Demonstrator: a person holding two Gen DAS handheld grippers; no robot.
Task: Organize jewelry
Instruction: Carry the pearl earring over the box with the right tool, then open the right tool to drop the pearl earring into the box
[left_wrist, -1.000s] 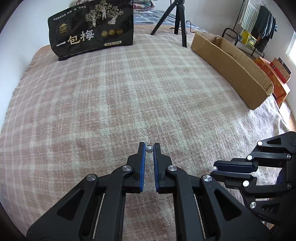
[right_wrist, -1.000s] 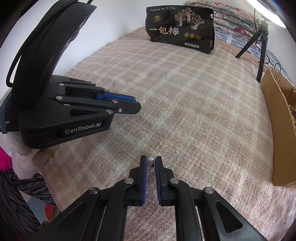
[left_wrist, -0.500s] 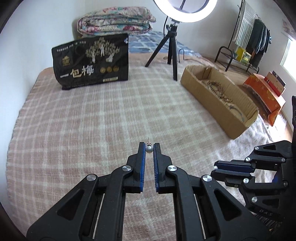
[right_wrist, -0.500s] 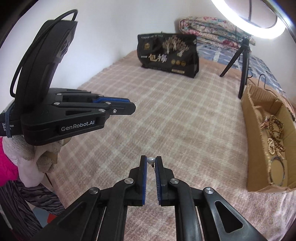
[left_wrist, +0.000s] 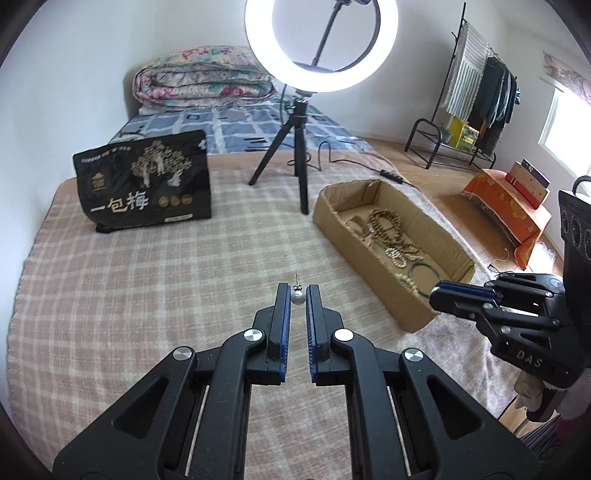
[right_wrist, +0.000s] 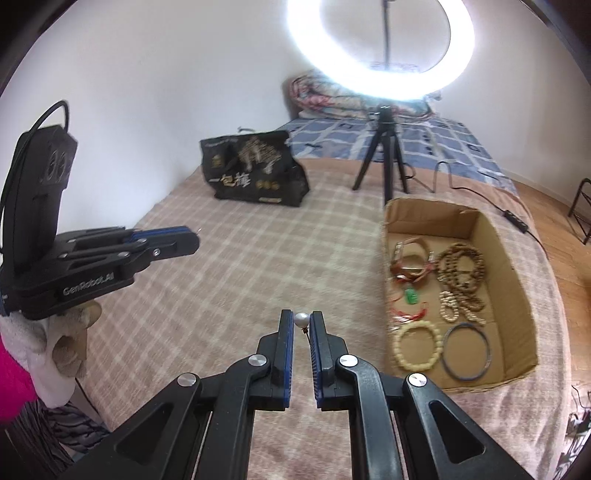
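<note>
My left gripper is shut on a small pearl stud earring, its post pointing up, held above the checked blanket. My right gripper is shut on a second pearl earring. A cardboard box on the right of the bed holds bead necklaces, a cream bead bracelet, a dark bangle and red-corded pieces. The box also shows in the left wrist view, ahead and right. Each gripper shows in the other's view: the right gripper and the left gripper.
A black snack bag stands at the far left of the bed. A ring light on a tripod stands behind the box, with its cable trailing right. A folded quilt lies at the head. A clothes rack stands far right.
Both grippers have lifted and tilted up while holding their earrings; the box interior, ring light and room have come into view. Both stay shut.
</note>
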